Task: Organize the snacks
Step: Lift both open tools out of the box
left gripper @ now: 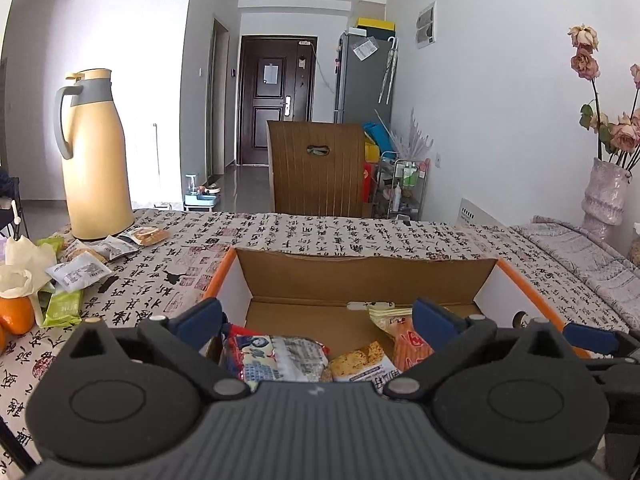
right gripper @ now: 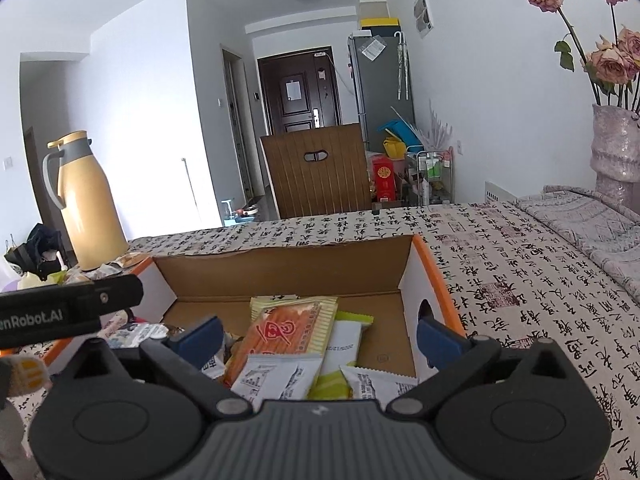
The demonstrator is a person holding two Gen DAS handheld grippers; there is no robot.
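A tabletop (left gripper: pixel 360 236) covered with a cloth printed in black calligraphy fills the lower half of both views. At the centre sits an open cardboard box (left gripper: pixel 360 276) with orange edges, its far wall across the middle of the frame.

In the left wrist view, a tall yellow flask (left gripper: pixel 94 156) stands at the upper left. A vase of dried roses (left gripper: pixel 604 196) stands at the far right.

Inside the box, several snack packets already lie in a loose heap: a long orange packet (right gripper: pixel 280 332), white sachets (right gripper: pixel 272 376), a green-and-white packet (right gripper: pixel 340 344), and a red-and-blue packet (left gripper: pixel 276 356) in the box's lower left corner.

At the left edge of the left wrist view, more loose packets (left gripper: pixel 80 272) lie on the cloth near the flask, beside an orange fruit (left gripper: pixel 14 314). By that, the sorting looks partly done, with this pile left to move.

The left gripper (left gripper: pixel 316 318) and the right gripper (right gripper: pixel 320 338) both hang over the near end of the box, jaws spread wide and holding nothing.
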